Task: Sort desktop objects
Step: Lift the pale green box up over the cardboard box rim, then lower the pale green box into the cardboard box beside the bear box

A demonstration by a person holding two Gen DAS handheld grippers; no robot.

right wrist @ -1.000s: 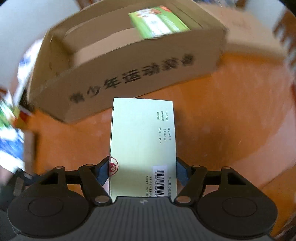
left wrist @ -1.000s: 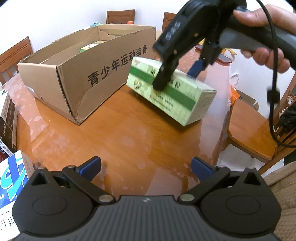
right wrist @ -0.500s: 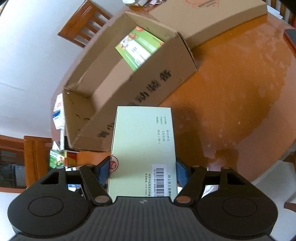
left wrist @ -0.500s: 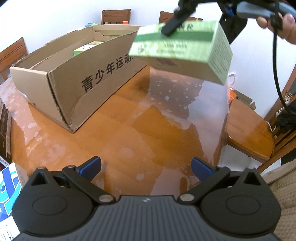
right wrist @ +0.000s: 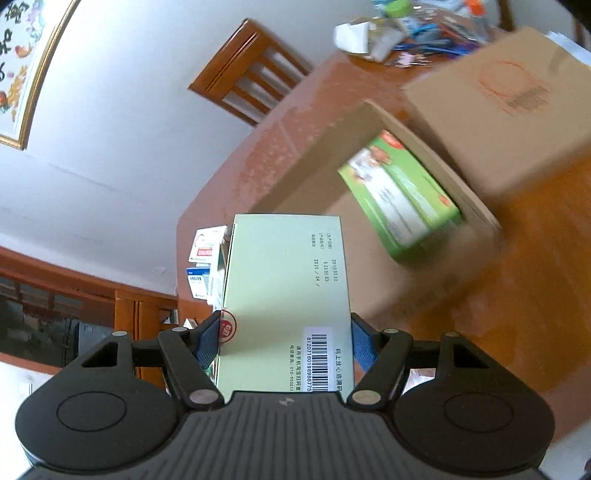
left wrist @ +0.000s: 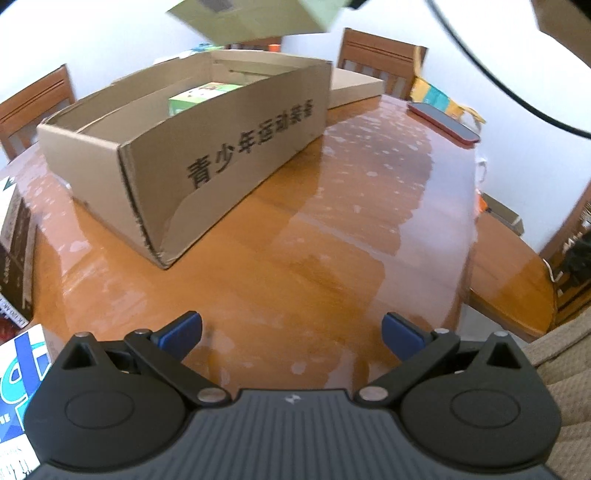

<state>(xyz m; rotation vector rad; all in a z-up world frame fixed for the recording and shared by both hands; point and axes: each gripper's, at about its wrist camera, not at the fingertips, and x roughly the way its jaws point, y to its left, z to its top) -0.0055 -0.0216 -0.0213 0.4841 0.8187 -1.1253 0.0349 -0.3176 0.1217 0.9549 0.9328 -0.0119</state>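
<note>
- Pale green box (right wrist: pixel 284 295) sits between the two blue pads of the right gripper (right wrist: pixel 284 341), which squeeze it on both sides and hold it up in the air.
- Its plain side with a barcode faces the right camera.
- From the left camera, the same box (left wrist: pixel 255 18) shows at the very top, high above the table (left wrist: pixel 314 236).
- Below it is the big open cardboard box (left wrist: pixel 177 147) with black writing on its side.
- A bright green box (right wrist: pixel 402 199) lies inside the cardboard box, against one wall.
- The left gripper (left wrist: pixel 291 332) hangs low over the bare table with its blue pads spread wide and nothing between them.
- A red phone (left wrist: pixel 443 122) lies near the far edge of the table.
- A flat brown carton (right wrist: pixel 495 107) sits just beside the open box.
</note>
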